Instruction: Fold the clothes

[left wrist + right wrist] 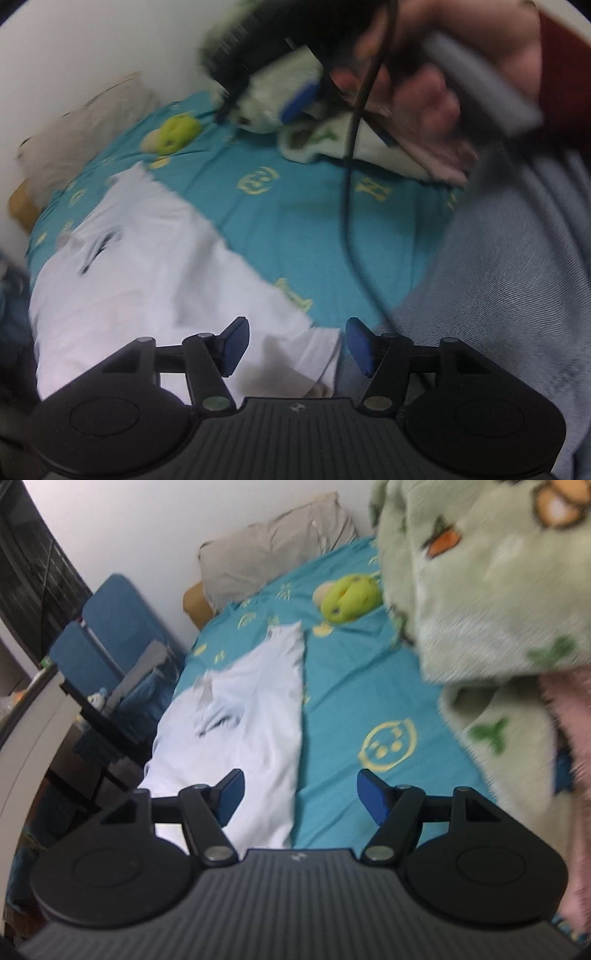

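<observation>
Left gripper (297, 345) and right gripper (300, 797) both hang with jaws apart, empty, above the bed (347, 686). White garment (243, 709) lies partly doubled along the bed's left side. Stage unclear: mid-fold or done; any further fold needs an edge gripped.

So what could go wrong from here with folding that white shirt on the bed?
1. The black cable hangs down across the bedsheet near the white shirt; it may snag or drag the cloth.
2. The fluffy green blanket crowds the right gripper and could get pinched instead of the shirt.
3. Both grippers have open jaws holding nothing, and the shirt lies rumpled near the bed's edge, so a loose pull might slide it off.
</observation>
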`<state>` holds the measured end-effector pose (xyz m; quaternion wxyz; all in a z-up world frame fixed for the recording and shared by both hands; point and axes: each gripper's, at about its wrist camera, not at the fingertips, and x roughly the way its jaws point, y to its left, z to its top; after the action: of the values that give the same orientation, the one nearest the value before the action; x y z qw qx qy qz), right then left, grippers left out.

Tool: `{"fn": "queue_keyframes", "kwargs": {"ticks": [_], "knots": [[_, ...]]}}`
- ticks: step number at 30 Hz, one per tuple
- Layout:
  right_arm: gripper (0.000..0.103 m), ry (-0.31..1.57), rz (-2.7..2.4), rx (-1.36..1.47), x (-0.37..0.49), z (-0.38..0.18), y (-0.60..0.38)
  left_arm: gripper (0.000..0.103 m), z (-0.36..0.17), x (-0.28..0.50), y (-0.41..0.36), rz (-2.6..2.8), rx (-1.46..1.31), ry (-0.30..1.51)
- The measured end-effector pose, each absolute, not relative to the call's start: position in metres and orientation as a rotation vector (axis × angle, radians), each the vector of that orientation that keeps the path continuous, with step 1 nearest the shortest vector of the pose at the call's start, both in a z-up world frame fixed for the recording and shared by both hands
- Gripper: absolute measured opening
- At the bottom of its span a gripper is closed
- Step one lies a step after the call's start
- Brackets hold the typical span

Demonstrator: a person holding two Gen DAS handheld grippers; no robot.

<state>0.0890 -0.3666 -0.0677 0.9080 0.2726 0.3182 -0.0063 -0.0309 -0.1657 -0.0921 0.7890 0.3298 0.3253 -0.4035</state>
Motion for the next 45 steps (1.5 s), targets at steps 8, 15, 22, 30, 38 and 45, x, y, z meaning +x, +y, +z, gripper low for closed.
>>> {"fn": "queue_keyframes", "kwargs": {"ticks": [8, 15, 22, 30, 38, 45], "knots": [[0.071, 0.621, -0.046, 0.538, 0.078, -0.064, -0.41, 0.06, -0.101, 0.002, -0.176, -1.014, 0.716, 0.789], [0.071, 0.622, 0.046, 0.824, 0.08, -0.087, -0.458, 0.059, -0.106, 0.017, -0.151, -1.007, 0.565, 0.817], [0.071, 0.677, 0.097, 0.803, 0.094, -0.089, -0.437, 0.051, -0.133, -0.013, -0.158, -1.034, 0.859, 0.737], [0.071, 0.824, 0.199, 0.658, 0.172, -0.099, -0.399, 0.013, -0.148, -0.016, -0.165, -0.981, 0.887, 0.653], [0.068, 0.875, 0.159, 0.646, 0.298, -0.166, -0.395, 0.004, -0.124, -0.005, -0.16, -1.112, 0.586, 0.698], [0.046, 0.805, 0.266, 0.513, 0.346, -0.189, -0.364, 0.003, -0.128, 0.006, -0.169, -1.182, 0.441, 0.806]]}}
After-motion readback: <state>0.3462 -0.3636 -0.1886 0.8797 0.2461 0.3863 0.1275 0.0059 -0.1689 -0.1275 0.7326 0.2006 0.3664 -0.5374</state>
